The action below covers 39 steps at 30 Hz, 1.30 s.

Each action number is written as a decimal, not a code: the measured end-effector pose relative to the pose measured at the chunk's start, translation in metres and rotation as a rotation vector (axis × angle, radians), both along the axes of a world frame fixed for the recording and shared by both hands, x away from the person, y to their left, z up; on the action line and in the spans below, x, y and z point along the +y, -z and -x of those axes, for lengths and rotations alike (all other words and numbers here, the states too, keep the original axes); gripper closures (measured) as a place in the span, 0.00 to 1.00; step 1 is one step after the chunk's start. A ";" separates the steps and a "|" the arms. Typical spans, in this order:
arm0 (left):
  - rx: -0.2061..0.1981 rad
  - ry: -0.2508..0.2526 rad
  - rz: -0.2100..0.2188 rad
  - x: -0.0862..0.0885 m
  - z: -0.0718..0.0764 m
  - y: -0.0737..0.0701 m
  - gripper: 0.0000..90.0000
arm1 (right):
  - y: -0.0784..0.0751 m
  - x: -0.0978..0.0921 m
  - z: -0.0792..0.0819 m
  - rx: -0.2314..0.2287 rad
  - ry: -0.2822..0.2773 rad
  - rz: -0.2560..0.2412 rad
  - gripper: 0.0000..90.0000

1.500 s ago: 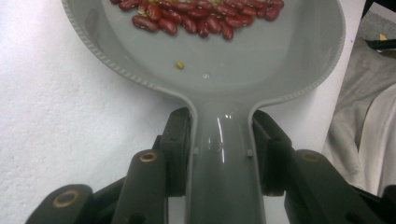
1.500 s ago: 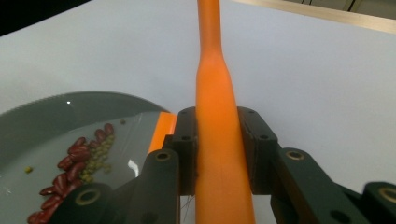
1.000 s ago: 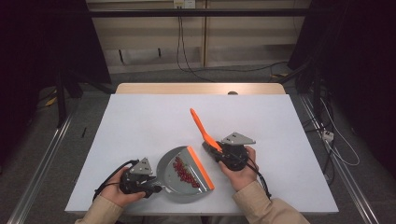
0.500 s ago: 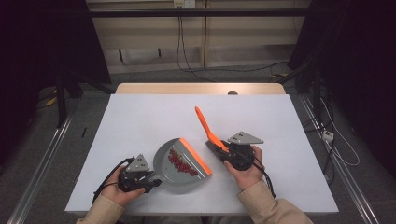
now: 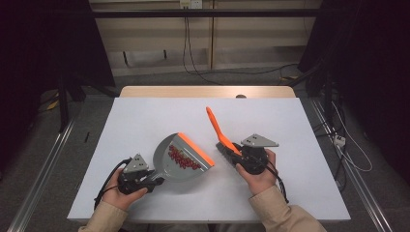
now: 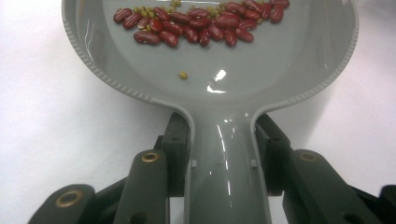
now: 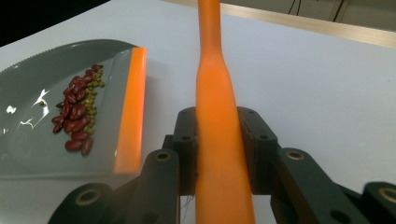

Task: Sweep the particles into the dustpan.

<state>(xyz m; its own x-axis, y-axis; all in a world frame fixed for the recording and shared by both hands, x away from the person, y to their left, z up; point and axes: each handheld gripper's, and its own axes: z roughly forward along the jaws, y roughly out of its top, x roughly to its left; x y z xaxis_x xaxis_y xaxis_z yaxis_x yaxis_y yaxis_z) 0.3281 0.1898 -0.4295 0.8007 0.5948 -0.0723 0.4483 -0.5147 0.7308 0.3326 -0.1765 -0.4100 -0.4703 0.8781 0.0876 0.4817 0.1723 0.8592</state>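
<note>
A grey dustpan [image 5: 175,164] [image 6: 219,84] [image 7: 32,135] with an orange front lip [image 5: 196,149] [image 7: 130,107] sits on the white table, and red beans [image 5: 181,158] [image 6: 201,23] [image 7: 77,116] mixed with small green ones lie inside. My left gripper [image 5: 145,181] [image 6: 224,149] is shut on the dustpan's handle. To its right, my right gripper [image 5: 236,155] [image 7: 219,140] is shut on an orange brush [image 5: 218,130] [image 7: 219,140], whose handle points up and away while its dark bristles rest near the table.
The white table [image 5: 145,121] extends far beyond both hands, with a wooden strip along its back edge. Cables trail from both grippers toward the front edge. Dark floor and metal rails flank the table.
The dustpan has swung so that its orange lip faces right toward the brush, and the left hand moved slightly. The brush and right gripper shifted a little to the right.
</note>
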 end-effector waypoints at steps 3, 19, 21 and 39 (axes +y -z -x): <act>-0.006 -0.028 0.006 0.002 -0.002 0.000 0.70 | -0.001 -0.003 0.000 -0.004 0.004 -0.003 0.79; -0.021 -0.163 0.007 0.009 -0.021 -0.002 0.70 | -0.002 -0.016 -0.002 -0.009 0.030 -0.003 0.79; -0.020 -0.182 0.007 0.011 -0.023 -0.002 0.70 | -0.002 -0.017 -0.003 -0.011 0.033 -0.003 0.79; -0.017 -0.259 0.026 0.019 -0.035 0.000 0.71 | 0.000 -0.027 -0.004 -0.009 0.054 -0.016 0.79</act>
<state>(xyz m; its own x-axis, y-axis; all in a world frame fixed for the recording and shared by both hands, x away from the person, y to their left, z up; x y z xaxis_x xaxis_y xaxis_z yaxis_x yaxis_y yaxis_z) 0.3629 0.2092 -0.4291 0.6235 0.7779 -0.0782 0.5500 -0.3653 0.7510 0.3369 -0.2033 -0.4101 -0.4232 0.9007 0.0979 0.4823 0.1325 0.8659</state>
